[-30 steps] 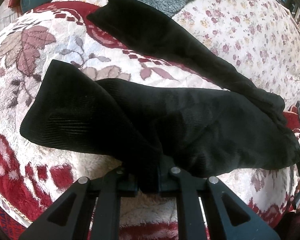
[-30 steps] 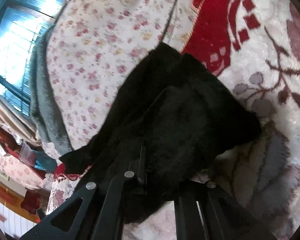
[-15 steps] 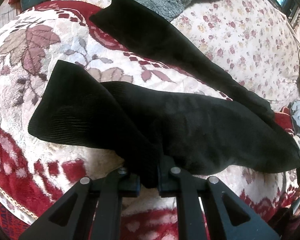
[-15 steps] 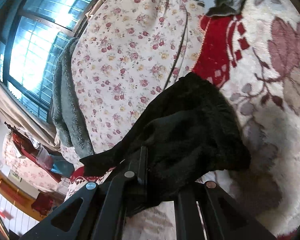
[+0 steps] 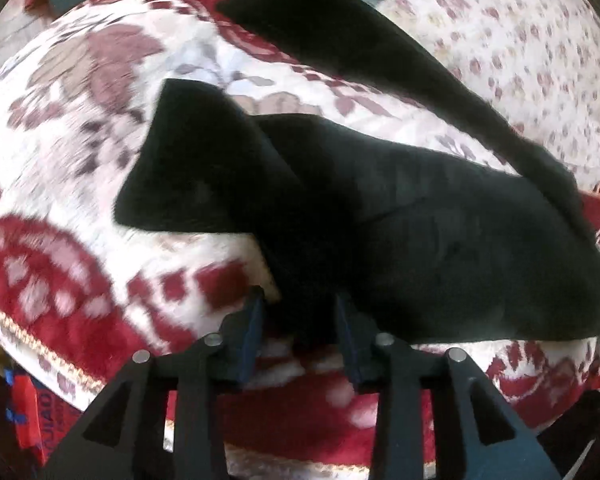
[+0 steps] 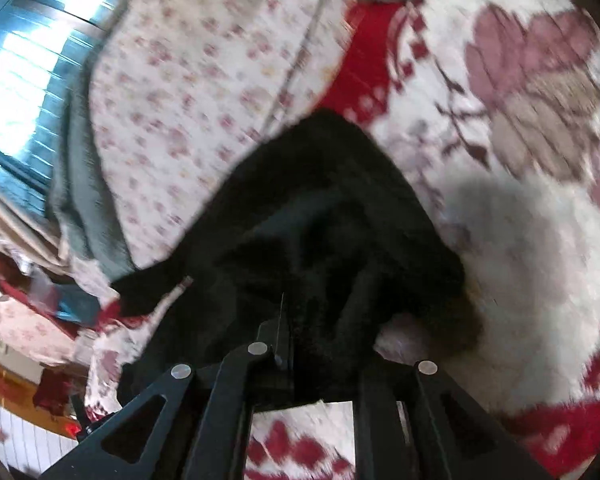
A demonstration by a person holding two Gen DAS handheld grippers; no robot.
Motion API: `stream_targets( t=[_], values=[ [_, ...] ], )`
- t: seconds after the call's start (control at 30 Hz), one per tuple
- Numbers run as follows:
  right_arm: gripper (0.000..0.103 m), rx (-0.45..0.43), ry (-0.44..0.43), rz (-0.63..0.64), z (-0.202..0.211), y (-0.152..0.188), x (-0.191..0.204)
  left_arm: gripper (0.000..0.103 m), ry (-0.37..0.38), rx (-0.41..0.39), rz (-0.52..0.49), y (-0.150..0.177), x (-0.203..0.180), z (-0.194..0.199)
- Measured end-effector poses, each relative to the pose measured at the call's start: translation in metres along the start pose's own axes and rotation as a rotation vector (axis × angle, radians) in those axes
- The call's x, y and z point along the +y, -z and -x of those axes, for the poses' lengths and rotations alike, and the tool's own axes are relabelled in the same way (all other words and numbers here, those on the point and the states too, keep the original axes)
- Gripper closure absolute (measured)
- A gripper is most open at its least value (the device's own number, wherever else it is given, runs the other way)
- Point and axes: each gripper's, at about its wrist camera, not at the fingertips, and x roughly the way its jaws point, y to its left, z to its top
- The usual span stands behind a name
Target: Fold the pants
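Black fabric fills most of both my views: the pants (image 5: 400,220) lie spread on the red and white floral blanket (image 5: 80,184) that covers the bed, one leg folded back toward my left side, the other stretching off to the far edge, where it crosses onto the small-flowered quilt (image 5: 520,52). Motion blur smears both pictures, so the weave and seams are hard to read.

My left claw (image 5: 298,332) has just been opening; its jaws stand apart with a dark fold of the pants between them, and the pads no longer press on it.

My right claw (image 6: 320,344) has also just been easing open, but the cloth bunches so thickly over its fingers that I cannot tell whether the pads still grip it.

A grey fleece throw (image 6: 88,208) lies along the quilt's far edge beneath a bright window (image 6: 20,64). At the lower left of the left view sits a red package (image 5: 30,412) with white lettering, cut off and too blurred to read.
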Motion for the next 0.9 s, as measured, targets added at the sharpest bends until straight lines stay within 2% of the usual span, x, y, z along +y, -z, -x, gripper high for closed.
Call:
stream_targets(
  t=[0.03, 0.07, 0.1, 0.13, 0.17, 0.23, 0.3, 0.43, 0.53, 0.6, 0.63, 0.67, 0.77, 0.83, 0.87, 0.9],
  values=[
    [0.084, -0.004, 0.053, 0.016, 0.005, 0.0, 0.003, 0.058, 0.002, -0.015, 0.028, 0.001, 0.007, 0.009],
    [0.066, -0.016, 0.105, 0.033, 0.011, 0.0, 0.005, 0.052, -0.015, -0.032, 0.049, 0.0, 0.012, 0.016],
    [0.041, -0.034, 0.155, 0.047, 0.018, -0.001, 0.006, 0.039, -0.049, -0.067, 0.075, 0.0, 0.02, 0.025],
    [0.029, -0.074, 0.216, 0.063, 0.03, -0.002, 0.008, 0.032, -0.084, -0.108, 0.102, -0.002, 0.028, 0.035],
    [0.026, -0.102, 0.23, 0.067, 0.037, -0.003, 0.008, 0.031, -0.102, -0.134, 0.119, -0.003, 0.033, 0.041],
    [0.026, -0.14, 0.178, 0.068, 0.052, -0.005, 0.011, 0.03, -0.115, -0.155, 0.16, -0.01, 0.046, 0.048],
    [0.026, -0.161, 0.112, 0.072, 0.061, -0.006, 0.02, 0.03, -0.117, -0.136, 0.19, -0.016, 0.055, 0.046],
    [0.026, -0.141, -0.022, 0.119, 0.053, -0.004, 0.051, 0.03, -0.055, -0.096, 0.25, -0.013, 0.065, 0.031],
    [0.026, -0.102, -0.069, 0.139, 0.034, 0.001, 0.071, 0.03, -0.045, -0.07, 0.323, -0.016, 0.075, 0.01],
    [0.026, -0.075, -0.11, 0.135, 0.024, 0.007, 0.08, 0.03, -0.015, -0.078, 0.365, -0.02, 0.079, 0.001],
    [0.026, -0.058, -0.135, 0.133, 0.017, 0.009, 0.083, 0.03, -0.026, -0.088, 0.379, -0.023, 0.082, -0.004],
    [0.026, -0.049, -0.147, 0.132, 0.015, 0.011, 0.087, 0.03, -0.031, -0.098, 0.393, -0.026, 0.085, -0.007],
    [0.026, -0.031, -0.163, 0.131, 0.007, 0.015, 0.093, 0.03, 0.025, -0.085, 0.479, -0.034, 0.102, -0.025],
    [0.026, -0.03, -0.162, 0.134, 0.003, 0.015, 0.097, 0.032, 0.034, -0.099, 0.508, -0.037, 0.109, -0.032],
    [0.026, -0.028, -0.166, 0.133, 0.003, 0.015, 0.098, 0.037, 0.026, -0.113, 0.506, -0.037, 0.109, -0.031],
    [0.026, -0.025, -0.175, 0.131, 0.001, 0.016, 0.1, 0.065, 0.001, -0.121, 0.493, -0.038, 0.108, -0.031]
  ],
)
